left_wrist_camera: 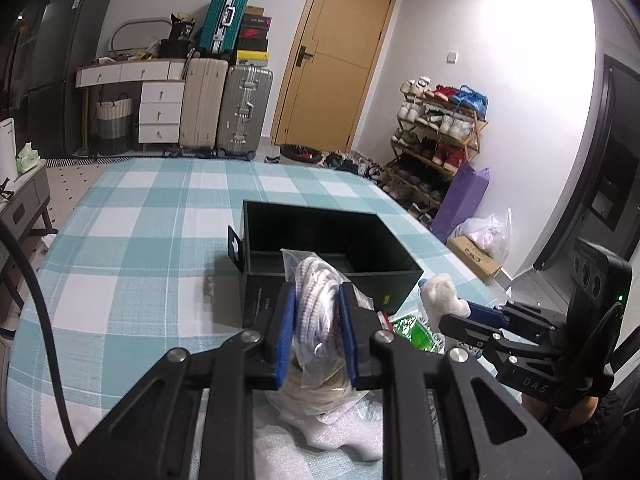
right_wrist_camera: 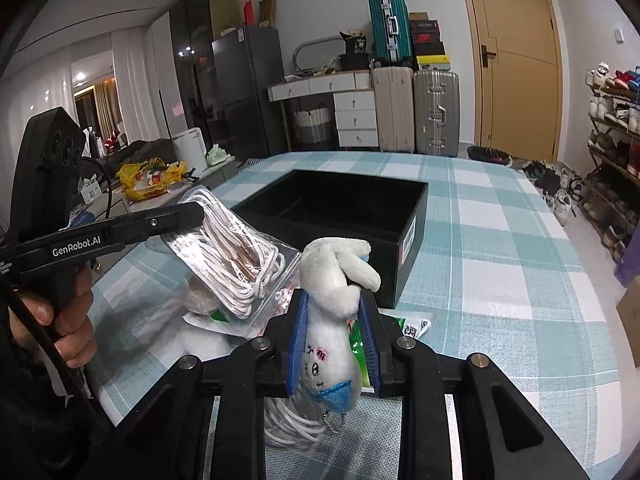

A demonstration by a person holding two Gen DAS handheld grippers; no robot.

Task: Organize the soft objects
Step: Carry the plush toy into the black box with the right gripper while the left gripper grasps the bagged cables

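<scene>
Two claws loaded, both hanging short of one target. Ahead on the checked tabletop (left_wrist_camera: 120,240): black box (left_wrist_camera: 328,248), open-topped, seemingly empty inside, a low divider visible near its floor, long axis running left to right across both views. Straight in front of the left claw (left_wrist_camera: 316,320), just past the fingertips, near wall almost directly below the load. Clamped between the blue pads (left_wrist_camera: 286,336): clear bag of coiled white cord (left_wrist_camera: 320,304), standing upright between the fingers, long axis pointing up and forward toward the box opening. Seen from the right wrist, same bag (right_wrist_camera: 236,256) held up left of the box's near corner. Right claw (right_wrist_camera: 334,336) closed on a small white plush toy (right_wrist_camera: 336,292), head down toward the camera, limbs pointing up and forward, a keychain dangling at the bottom. Box (right_wrist_camera: 352,216) ahead of and slightly left of this claw, near wall just beyond the toy. By judgement, left claw a little closer to the opening, so probably first to drop; forward and slightly up over the near wall, then release. Beneath both claws, more items waiting on the tabletop: white foam wrap (left_wrist_camera: 336,436), green packet (left_wrist_camera: 412,328), loose white cable (right_wrist_camera: 292,420). Risk, by judgement: bag's slack plastic catching on the box rim.
</scene>
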